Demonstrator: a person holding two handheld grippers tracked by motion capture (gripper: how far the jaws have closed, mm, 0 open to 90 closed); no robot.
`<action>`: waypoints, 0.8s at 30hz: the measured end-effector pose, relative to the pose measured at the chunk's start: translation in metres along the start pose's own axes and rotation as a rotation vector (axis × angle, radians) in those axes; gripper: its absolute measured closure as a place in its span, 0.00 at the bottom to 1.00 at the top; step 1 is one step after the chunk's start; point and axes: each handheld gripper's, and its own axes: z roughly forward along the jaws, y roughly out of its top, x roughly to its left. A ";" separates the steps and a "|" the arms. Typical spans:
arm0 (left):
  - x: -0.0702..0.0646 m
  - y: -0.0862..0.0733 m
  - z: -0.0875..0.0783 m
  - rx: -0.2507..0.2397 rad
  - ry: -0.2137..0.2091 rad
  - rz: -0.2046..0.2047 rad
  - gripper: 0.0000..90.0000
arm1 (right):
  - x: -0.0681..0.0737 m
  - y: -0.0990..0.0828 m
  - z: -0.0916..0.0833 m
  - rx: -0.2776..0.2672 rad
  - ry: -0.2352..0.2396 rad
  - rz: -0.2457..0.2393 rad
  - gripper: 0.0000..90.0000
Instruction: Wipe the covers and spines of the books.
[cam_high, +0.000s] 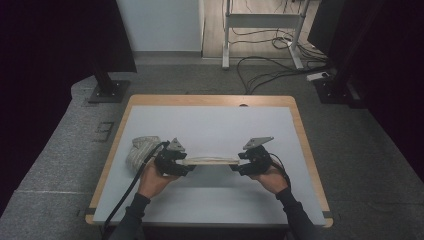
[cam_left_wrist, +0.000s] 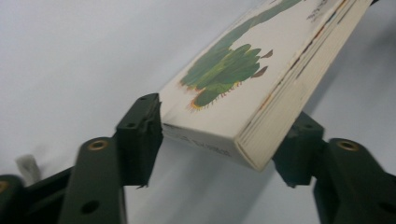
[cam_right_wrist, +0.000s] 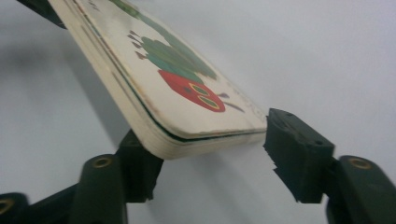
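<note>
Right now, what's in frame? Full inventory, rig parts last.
board book: 1, cream cover with a green caterpillar and its red head, lying flat between the two grippers at mid-table
cloth: 1, grey-beige, crumpled, on the table beside the left gripper
table: 1, pale grey top with a wooden edge
desk frame: 1, white, on the floor beyond the table
cables: several, black, on the floor beyond the table
stand bases: 2, black, at the far left and far right of the table
left gripper: 1, black, fingers straddle one end of the book, small gap on one side
right gripper: 1, black, fingers apart around the other end, one clearly off the book
</note>
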 end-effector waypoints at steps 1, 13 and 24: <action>-0.001 -0.002 0.000 0.002 -0.003 -0.009 0.41 | 0.000 -0.002 0.000 0.004 0.000 0.005 0.39; -0.014 -0.020 0.000 0.004 -0.018 -0.053 0.21 | 0.010 -0.023 0.000 0.021 0.009 0.021 0.29; -0.023 -0.037 0.009 0.024 -0.008 -0.067 0.17 | 0.020 -0.042 0.004 0.021 0.007 0.009 0.28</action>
